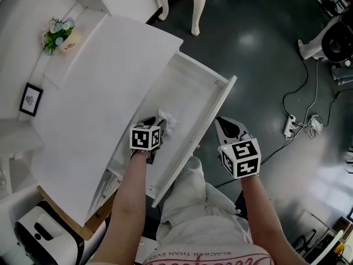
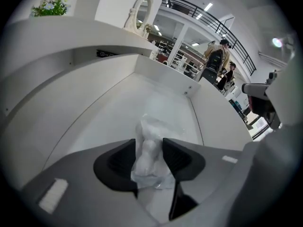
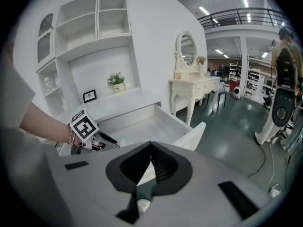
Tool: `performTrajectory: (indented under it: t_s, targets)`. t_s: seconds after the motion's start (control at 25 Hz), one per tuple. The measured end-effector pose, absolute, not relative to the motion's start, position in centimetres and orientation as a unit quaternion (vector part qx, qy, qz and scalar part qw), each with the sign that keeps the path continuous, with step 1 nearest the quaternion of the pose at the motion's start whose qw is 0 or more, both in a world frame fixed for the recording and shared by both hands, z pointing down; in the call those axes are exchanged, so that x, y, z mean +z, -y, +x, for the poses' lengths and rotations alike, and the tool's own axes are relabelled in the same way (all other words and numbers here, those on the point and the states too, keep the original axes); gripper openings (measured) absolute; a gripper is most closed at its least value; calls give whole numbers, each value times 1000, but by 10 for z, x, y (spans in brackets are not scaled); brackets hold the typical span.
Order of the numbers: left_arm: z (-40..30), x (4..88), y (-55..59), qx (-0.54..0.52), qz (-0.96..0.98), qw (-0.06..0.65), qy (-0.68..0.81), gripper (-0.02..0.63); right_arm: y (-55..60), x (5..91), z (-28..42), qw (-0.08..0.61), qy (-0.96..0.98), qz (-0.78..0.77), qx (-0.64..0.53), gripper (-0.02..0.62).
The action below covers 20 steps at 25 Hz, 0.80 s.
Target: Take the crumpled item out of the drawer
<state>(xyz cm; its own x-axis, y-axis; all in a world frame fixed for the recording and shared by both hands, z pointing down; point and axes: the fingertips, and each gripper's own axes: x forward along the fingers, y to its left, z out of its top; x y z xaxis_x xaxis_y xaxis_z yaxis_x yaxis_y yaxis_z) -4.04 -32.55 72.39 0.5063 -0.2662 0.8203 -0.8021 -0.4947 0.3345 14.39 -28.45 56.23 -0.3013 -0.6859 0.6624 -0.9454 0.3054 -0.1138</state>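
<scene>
White furniture fills the left of the scene: a desk [image 1: 94, 93] with its drawer [image 1: 212, 112] standing open toward the person, over a dark, glossy floor [image 1: 259, 54].

The left gripper [image 2: 150, 156] is inside the near end of the drawer. Its jaws are closed on the crumpled item [image 2: 152, 141], a wad of clear, whitish film pinched between the two pads. The top of the item bulges out past the tips, and its lower edge hangs below them. It sits low over the drawer's white bottom, but no view shows whether it touches. From the head view, it shows as a small white lump just beyond the gripper's marker cube.

The right gripper [image 3: 150, 148] is outside the drawer, just right of the front panel and over the floor. Its jaws meet at the tips and hold nothing. Its view looks left across the open drawer to the left gripper.

At the far left, a plant [image 1: 57, 35] and a frame [image 1: 31, 99] stand on a white shelf. Beyond the drawer's far end stands a dressing table [image 3: 194, 86] with an oval mirror. A power strip [image 1: 289, 126] with cables lies on the floor to the right.
</scene>
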Motion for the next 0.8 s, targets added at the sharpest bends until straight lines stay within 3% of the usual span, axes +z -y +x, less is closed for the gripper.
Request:
performTrajectory:
  t_s: [0.12,0.2,0.32,0.8]
  targets:
    - [-38,724,323,371,793,357,326,178,287,563,142,256,764,534,255,6]
    - [-34,723,321,374,799,352,312,100,290,563,139,256,766,533,253,6]
    - [-31,721,321,378,802,343,309,72,293,560,137,256,768,531,250,6]
    - [-31,678,320,342,814,317,346,61,292,532,134,242,792,516,219,6]
